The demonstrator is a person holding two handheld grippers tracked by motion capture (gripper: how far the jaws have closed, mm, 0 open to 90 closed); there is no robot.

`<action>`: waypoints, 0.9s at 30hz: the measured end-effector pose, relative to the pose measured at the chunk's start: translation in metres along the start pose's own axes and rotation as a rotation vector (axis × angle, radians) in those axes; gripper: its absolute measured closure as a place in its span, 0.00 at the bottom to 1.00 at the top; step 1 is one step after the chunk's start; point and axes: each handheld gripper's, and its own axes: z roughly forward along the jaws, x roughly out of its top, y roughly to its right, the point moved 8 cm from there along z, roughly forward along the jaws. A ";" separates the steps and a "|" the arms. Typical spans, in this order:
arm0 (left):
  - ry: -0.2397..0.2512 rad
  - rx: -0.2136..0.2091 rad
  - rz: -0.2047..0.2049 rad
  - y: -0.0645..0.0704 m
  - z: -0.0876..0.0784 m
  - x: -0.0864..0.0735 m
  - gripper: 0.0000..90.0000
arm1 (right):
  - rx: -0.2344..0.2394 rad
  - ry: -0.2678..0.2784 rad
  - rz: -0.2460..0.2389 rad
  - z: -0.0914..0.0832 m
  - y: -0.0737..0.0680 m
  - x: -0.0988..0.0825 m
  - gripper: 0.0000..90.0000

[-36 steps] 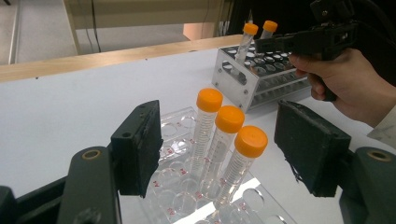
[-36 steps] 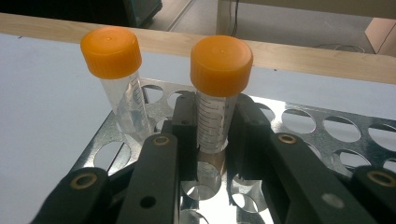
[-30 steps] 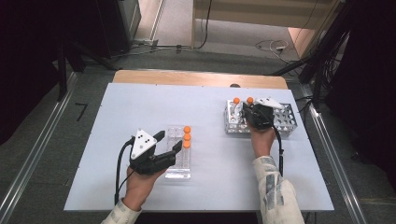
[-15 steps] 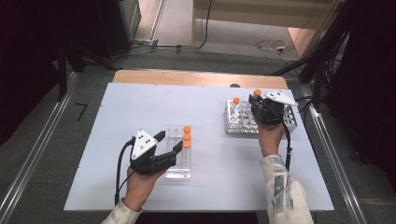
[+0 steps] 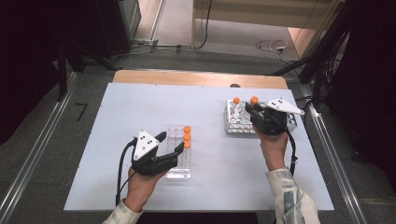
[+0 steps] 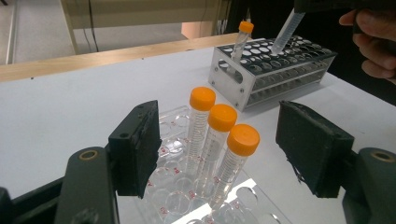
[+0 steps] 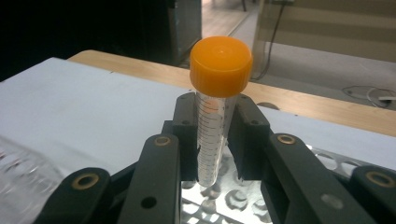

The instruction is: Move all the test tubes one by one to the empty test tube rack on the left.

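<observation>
The right gripper [image 7: 212, 154] is clamped on a clear tube with an orange cap [image 7: 211, 121], held upright just above the metal rack [image 5: 238, 122] on the bench [image 5: 140, 102]. One capped tube [image 5: 236, 101] stands in that rack beside it. The left gripper [image 6: 215, 149], jaws wide and just opening further, grasps nothing; three orange-capped tubes [image 6: 219, 140] stand between its pads in a clear plastic rack [image 6: 187, 200].
</observation>
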 end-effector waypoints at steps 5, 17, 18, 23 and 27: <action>-0.005 0.011 -0.002 0.000 0.000 0.000 0.30 | 0.079 -0.005 -0.028 -0.011 -0.022 -0.006 0.80; -0.016 0.020 -0.012 0.000 0.003 -0.002 0.20 | 0.220 -0.057 -0.113 -0.025 -0.075 -0.038 0.80; -0.018 0.022 -0.008 0.000 0.003 -0.002 0.20 | 0.229 -0.063 -0.115 -0.025 -0.079 -0.041 0.80; -0.017 0.020 -0.006 0.002 0.002 -0.002 0.19 | 0.271 -0.081 -0.137 -0.027 -0.094 -0.051 0.80; -0.014 0.016 -0.004 0.003 0.002 -0.001 0.19 | 0.299 -0.092 -0.145 -0.028 -0.104 -0.058 0.80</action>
